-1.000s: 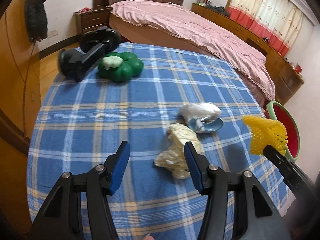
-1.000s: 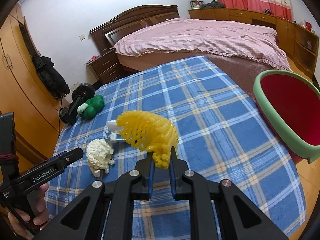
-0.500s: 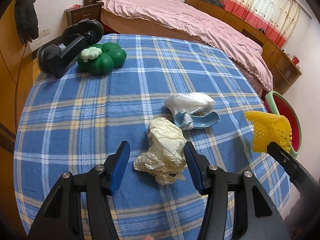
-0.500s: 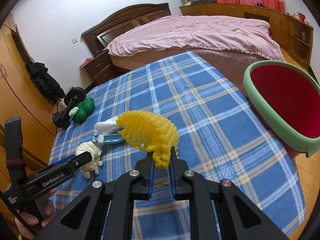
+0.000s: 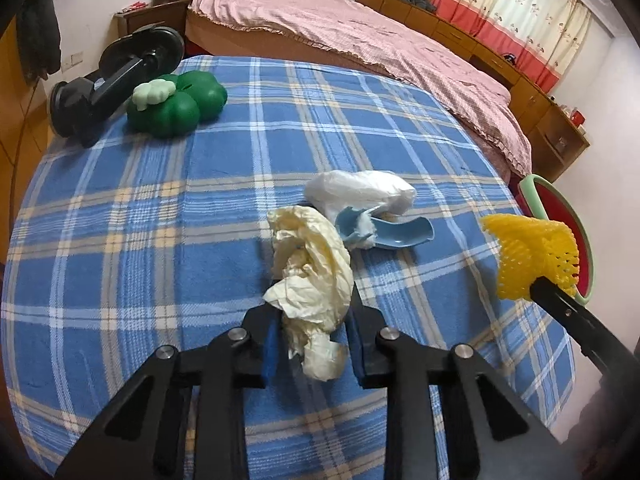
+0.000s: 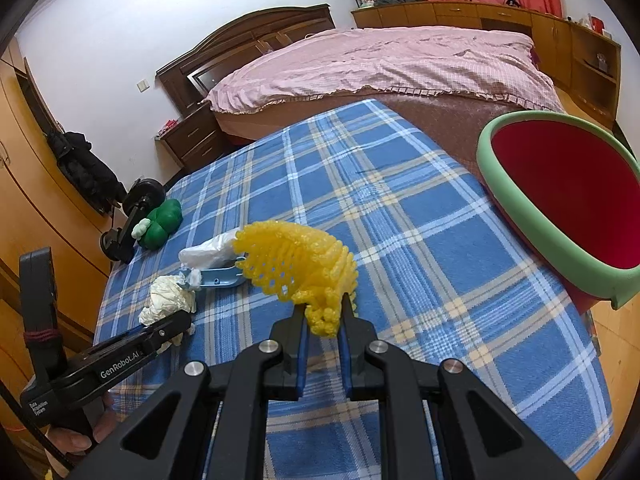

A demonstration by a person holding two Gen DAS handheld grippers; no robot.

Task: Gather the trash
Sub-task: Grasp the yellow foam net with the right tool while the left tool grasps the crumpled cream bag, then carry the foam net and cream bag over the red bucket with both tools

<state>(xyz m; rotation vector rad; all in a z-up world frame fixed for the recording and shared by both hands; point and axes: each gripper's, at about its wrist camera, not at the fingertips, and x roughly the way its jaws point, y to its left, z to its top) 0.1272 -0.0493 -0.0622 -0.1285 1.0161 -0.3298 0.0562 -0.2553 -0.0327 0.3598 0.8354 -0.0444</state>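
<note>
The surface (image 5: 120,240), under a blue plaid cloth, is bare across its left and near parts in the left wrist view, and its right edge drops off just before the red bin (image 6: 568,200) with the green rim. In the right wrist view a broad stretch of cloth lies open between the trash and that bin.

The left tool (image 5: 312,336) reaches forward low over the near middle of the surface, its blue-padded fingers narrowed onto the lower part of the cream crumpled paper (image 5: 310,264), which bulges up and away past the tips. The right tool (image 6: 323,330) is held above the surface, angled toward the far left, its fingers clamped on the tail of the yellow foam net (image 6: 296,264), which fans out above them.

Just beyond the cream paper lie a white plastic bag (image 5: 360,192) and a light blue scoop-shaped piece (image 5: 384,232), touching each other. At the far left corner sit a green clover-shaped object (image 5: 180,108) and, beside it, a black wheeled item (image 5: 116,76).

The left wrist view shows the right tool only as a dark bar entering from the right with the net at its tip, in front of the bin's rim. The right wrist view shows the left tool side-on, labelled body and strap, with the person's hand (image 6: 76,436) on its grip at the near left, and the bin's whole red interior. A pink-covered bed (image 6: 380,64) stands beyond the far edge.
</note>
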